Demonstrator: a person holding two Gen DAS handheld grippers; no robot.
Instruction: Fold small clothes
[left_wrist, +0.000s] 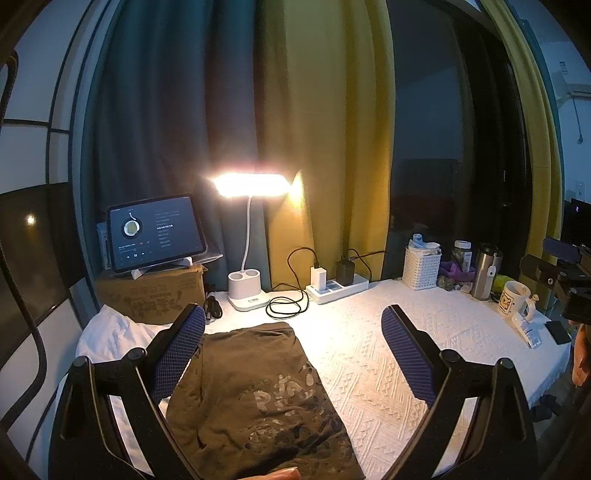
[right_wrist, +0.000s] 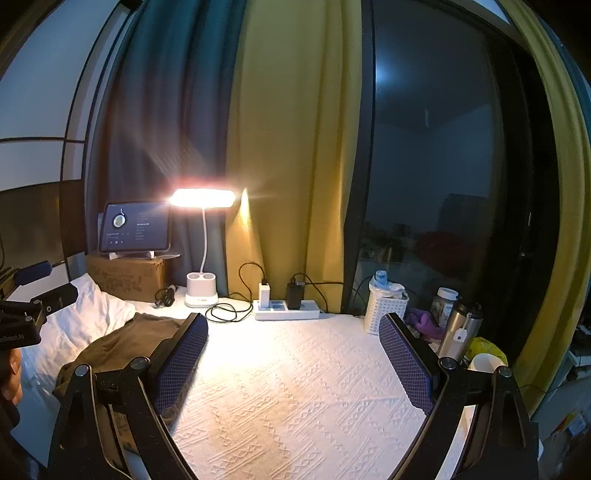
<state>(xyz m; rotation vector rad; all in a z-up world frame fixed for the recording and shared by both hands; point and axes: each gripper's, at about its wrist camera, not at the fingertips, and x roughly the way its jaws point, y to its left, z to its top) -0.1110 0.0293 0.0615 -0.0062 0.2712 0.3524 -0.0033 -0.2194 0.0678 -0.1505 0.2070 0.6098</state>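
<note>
Two tools hang over the white textured surface (left_wrist: 406, 343), each spread wide and gripping nothing. The left tool (left_wrist: 293, 354) sits above a brown shirt (left_wrist: 258, 398), which lies flat with a pale cracked print facing up. One blue-padded finger (left_wrist: 181, 354) overlaps the shirt's left edge in this view, though whether it touches the cloth cannot be told; the other finger stands over bare surface to the shirt's right. A fingertip (left_wrist: 284, 472) shows at the bottom edge of the left view, at the shirt's near end.

The right tool (right_wrist: 293, 354) is over bare surface to the right of the shirt (right_wrist: 122, 343), its left finger near the cloth's edge. From that camera the left tool (right_wrist: 37, 310) appears beyond the shirt, with part of a hand (right_wrist: 11, 376) below it.

Behind the shirt a lit lamp (left_wrist: 249, 184) stands on a white base. Left of the lamp a tablet (left_wrist: 155, 232) with a lit screen rests on a cardboard box (left_wrist: 151, 295). Left of the shirt lies crumpled white cloth (left_wrist: 110, 336). Right of the lamp are a coiled black cable (left_wrist: 288, 306) and a power strip (left_wrist: 338, 288) with two chargers plugged in. Farther right stand a white basket (left_wrist: 421, 267), a steel flask (left_wrist: 485, 273) and a mug (left_wrist: 515, 299).
</note>
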